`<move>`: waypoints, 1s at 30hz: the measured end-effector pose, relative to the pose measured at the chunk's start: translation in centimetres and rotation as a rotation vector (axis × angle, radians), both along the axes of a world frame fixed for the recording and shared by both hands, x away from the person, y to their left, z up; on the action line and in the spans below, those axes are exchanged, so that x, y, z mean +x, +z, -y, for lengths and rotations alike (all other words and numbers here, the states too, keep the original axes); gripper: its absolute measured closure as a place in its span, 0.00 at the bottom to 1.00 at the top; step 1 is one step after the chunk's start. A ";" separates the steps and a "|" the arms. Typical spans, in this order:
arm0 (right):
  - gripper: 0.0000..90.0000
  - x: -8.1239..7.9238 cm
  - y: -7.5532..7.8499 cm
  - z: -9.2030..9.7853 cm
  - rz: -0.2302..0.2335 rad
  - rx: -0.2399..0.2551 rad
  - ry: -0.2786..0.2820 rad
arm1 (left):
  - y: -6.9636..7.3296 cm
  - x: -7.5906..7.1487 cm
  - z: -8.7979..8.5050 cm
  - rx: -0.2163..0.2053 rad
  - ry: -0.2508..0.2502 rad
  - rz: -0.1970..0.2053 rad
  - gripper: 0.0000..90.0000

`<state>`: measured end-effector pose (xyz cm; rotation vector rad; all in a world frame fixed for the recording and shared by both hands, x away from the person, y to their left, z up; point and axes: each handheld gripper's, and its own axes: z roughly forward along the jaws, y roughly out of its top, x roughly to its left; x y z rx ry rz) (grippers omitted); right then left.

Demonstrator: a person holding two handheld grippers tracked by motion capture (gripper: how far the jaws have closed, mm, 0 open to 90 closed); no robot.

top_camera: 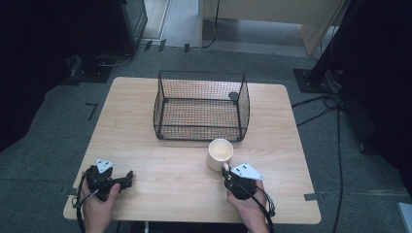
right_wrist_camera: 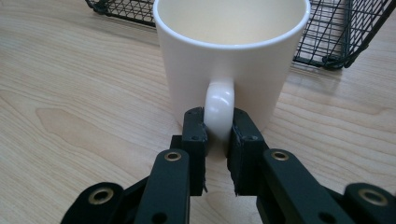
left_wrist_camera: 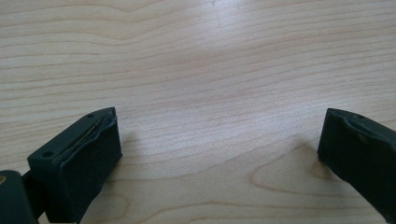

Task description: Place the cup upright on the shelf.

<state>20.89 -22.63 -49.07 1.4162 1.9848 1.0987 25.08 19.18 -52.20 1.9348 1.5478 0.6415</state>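
— Two grippers are seen at the near edge of the table (top_camera: 145,165). How are they set?

— The left gripper (top_camera: 127,177) is rested on the wood with its jaws spread wide and nothing between them. The right gripper (right_wrist_camera: 218,133) is clamped on the handle (right_wrist_camera: 219,109) of the cream mug (right_wrist_camera: 231,51), the pads pressed against both sides of the loop.

— Where is the mug placed?

— It is stood upright on the table, just ahead of the right gripper. Beyond it, near but apart, the black wire basket (top_camera: 201,104) is found at mid-table.
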 end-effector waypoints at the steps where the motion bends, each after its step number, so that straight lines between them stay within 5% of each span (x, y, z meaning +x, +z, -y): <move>1: 0.87 0.0 0.0 0.0 -0.002 0.004 -0.003 | 0.0 0.0 0.0 0.000 0.000 0.000 0.00; 5: 0.77 0.1 0.0 0.0 0.014 -0.002 -0.017 | 0.0 0.0 0.0 0.000 0.000 0.000 0.00; 13: 0.88 0.4 0.1 -0.1 0.014 0.001 -0.041 | 0.0 0.0 0.0 0.000 0.000 0.000 0.00; 30: 0.89 -0.2 1.1 0.8 0.063 0.044 -0.017 | 0.0 0.0 0.0 -0.002 -0.001 0.000 0.00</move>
